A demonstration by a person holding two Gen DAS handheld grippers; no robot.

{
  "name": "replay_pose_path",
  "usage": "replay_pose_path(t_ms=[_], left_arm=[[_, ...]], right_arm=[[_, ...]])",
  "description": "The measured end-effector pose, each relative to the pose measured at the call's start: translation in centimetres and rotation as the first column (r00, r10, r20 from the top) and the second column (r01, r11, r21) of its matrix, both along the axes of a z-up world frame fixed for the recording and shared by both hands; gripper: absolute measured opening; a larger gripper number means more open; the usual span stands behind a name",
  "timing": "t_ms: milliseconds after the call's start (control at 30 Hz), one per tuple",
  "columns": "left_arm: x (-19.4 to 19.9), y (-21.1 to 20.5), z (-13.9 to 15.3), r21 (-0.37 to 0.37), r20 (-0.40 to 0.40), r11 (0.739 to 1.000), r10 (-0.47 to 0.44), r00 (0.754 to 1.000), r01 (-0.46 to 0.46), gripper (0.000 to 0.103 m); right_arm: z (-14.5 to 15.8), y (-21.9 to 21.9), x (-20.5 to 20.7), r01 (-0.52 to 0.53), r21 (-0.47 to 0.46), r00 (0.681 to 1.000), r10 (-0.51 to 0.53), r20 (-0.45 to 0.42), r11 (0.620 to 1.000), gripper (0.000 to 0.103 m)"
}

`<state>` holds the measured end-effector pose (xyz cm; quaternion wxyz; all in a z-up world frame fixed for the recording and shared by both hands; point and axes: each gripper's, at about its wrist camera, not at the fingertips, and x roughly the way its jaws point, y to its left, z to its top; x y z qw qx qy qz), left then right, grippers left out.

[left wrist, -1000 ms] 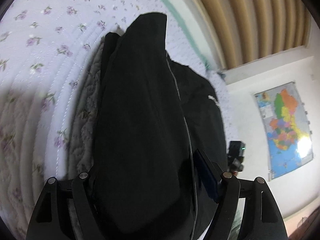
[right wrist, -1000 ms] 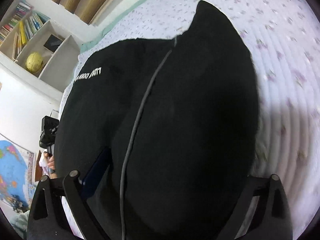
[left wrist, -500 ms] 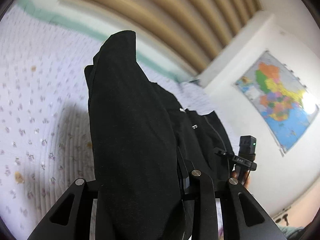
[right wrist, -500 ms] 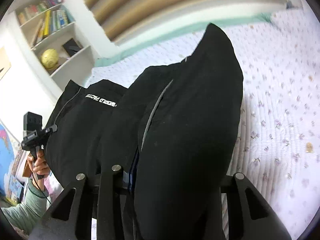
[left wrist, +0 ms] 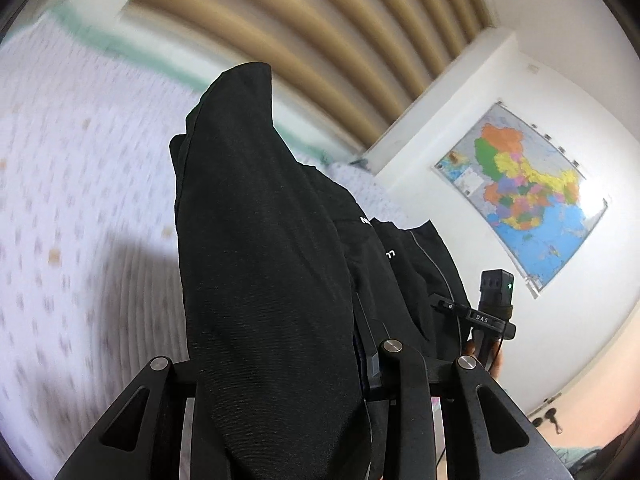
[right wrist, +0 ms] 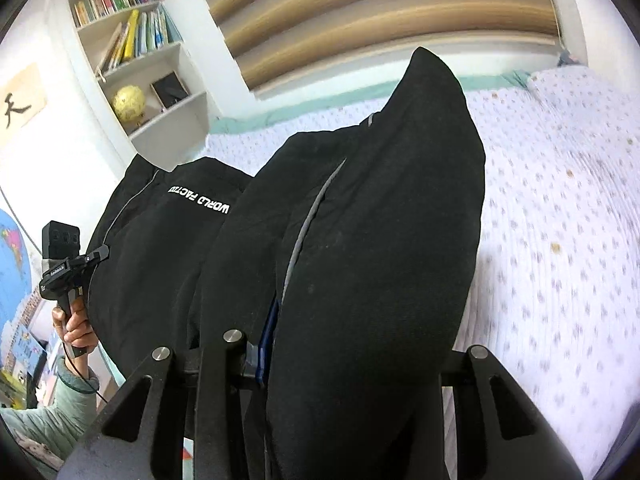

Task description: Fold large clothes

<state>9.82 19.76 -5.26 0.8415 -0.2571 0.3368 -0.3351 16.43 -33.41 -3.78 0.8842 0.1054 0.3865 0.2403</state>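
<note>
Evidently both claws are pinching the same black jacket (left wrist: 260, 260), each at one end of an edge, so that the cloth hangs lifted between them above the bed (left wrist: 80, 200) with its flowered quilt. The left claw (left wrist: 276, 364) has its fingers drawn narrow around a thick bunch of fabric, which spills forward over them and hides most of the view. The right claw (right wrist: 352, 348) grips a similar bunch the same way, with a grey zip line (right wrist: 308, 224) running down the cloth just left of its hold. Holding at two points probably keeps the edge taut and level, so the jacket can be carried over and laid down in a straight fold rather than a heap. White lettering (right wrist: 200, 200) on the chest shows in the slack stretch between the holds, which sags toward the bed; whether it touches the quilt I cannot tell. In the right view the person's left hand (right wrist: 74, 326) shows on its handle at the near left, with a bookshelf (right wrist: 140, 52) behind it. A map (left wrist: 520, 196) hangs on the far wall in the left view.
</note>
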Motion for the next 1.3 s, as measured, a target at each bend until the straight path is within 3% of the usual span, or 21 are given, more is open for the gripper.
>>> replay_pose_path(t_ms=[133, 200, 267, 333, 367, 400, 467, 533, 600, 700, 800, 833, 933, 1133, 1233, 1300], left_arm=[[0.1, 0.1, -6.2, 0.099, -0.109, 0.995, 0.019, 0.994, -0.008, 0.035], [0.8, 1.1, -9.4, 0.144, -0.18, 0.988, 0.074, 0.981, -0.048, 0.043], [1.5, 3.4, -13.0, 0.025, -0.271, 0.998, 0.068, 0.96, -0.064, 0.049], [2.1, 5.7, -16.0, -0.155, -0.366, 0.984, 0.023, 0.93, -0.086, 0.051], [2.2, 6.3, -16.8, -0.217, -0.395, 0.972, -0.003, 0.919, -0.09, 0.051], [2.2, 6.5, -17.0, -0.231, -0.4, 0.969, -0.008, 0.916, -0.092, 0.051], [1.7, 6.6, -15.8, -0.16, -0.373, 0.983, 0.023, 0.927, -0.089, 0.052], [0.8, 6.9, -13.3, -0.017, -0.321, 0.994, 0.099, 0.942, -0.111, 0.051], [-0.2, 7.3, -10.9, 0.088, -0.255, 0.985, 0.163, 0.953, -0.145, 0.051], [-2.5, 7.4, -6.0, 0.234, -0.114, 0.945, 0.259, 0.959, -0.228, 0.051], [-4.0, 6.0, -2.0, 0.333, 0.001, 0.9, 0.299, 0.954, -0.282, 0.051], [-4.8, 5.0, -0.1, 0.369, 0.064, 0.875, 0.313, 0.947, -0.314, 0.051], [-6.4, 3.9, 3.4, 0.383, 0.167, 0.847, 0.33, 0.929, -0.37, 0.052], [-9.0, -0.4, 9.6, 0.378, 0.3, 0.808, 0.355, 0.886, -0.452, 0.061], [-10.7, -3.8, 11.2, 0.452, 0.396, 0.733, 0.346, 0.851, -0.508, 0.064], [-11.3, -5.3, 11.5, 0.461, 0.426, 0.706, 0.354, 0.832, -0.537, 0.07]], right_arm=[[-5.2, 0.8, -0.1, 0.014, -0.044, 0.995, -0.018, -0.095, 0.999, 0.043], [-8.7, 0.8, 0.0, 0.042, -0.129, 0.99, -0.059, -0.128, 0.991, 0.047], [-11.9, -1.2, 0.3, 0.091, -0.098, 0.975, -0.109, -0.192, 0.991, 0.056], [-14.0, -4.4, 0.0, 0.148, 0.08, 0.958, -0.123, -0.259, 0.986, 0.062], [-14.4, -5.2, -0.2, 0.166, 0.121, 0.951, -0.127, -0.281, 0.979, 0.064], [-14.5, -5.5, -0.3, 0.178, 0.14, 0.947, -0.131, -0.294, 0.974, 0.066], [-14.1, -6.5, -1.2, 0.19, 0.113, 0.945, -0.15, -0.292, 0.975, 0.068], [-12.7, -6.2, -1.8, 0.196, 0.019, 0.948, -0.185, -0.259, 0.98, 0.071], [-10.7, -6.4, -3.1, 0.211, -0.109, 0.952, -0.23, -0.203, 0.971, 0.074], [-7.9, -6.5, -5.4, 0.276, -0.34, 0.942, -0.324, -0.09, 0.899, 0.075], [-5.5, -5.1, -6.4, 0.309, -0.409, 0.939, -0.344, -0.013, 0.859, 0.075], [-4.4, -4.4, -6.5, 0.319, -0.42, 0.938, -0.345, 0.016, 0.85, 0.075], [-1.2, -1.4, -7.5, 0.351, -0.421, 0.935, -0.34, 0.105, 0.836, 0.075], [5.0, 3.8, -8.8, 0.383, -0.262, 0.921, -0.342, 0.189, 0.886, 0.078], [7.5, 6.2, -10.3, 0.398, -0.19, 0.906, -0.353, 0.232, 0.897, 0.085], [8.3, 7.5, -11.1, 0.413, -0.164, 0.895, -0.366, 0.255, 0.896, 0.085]])
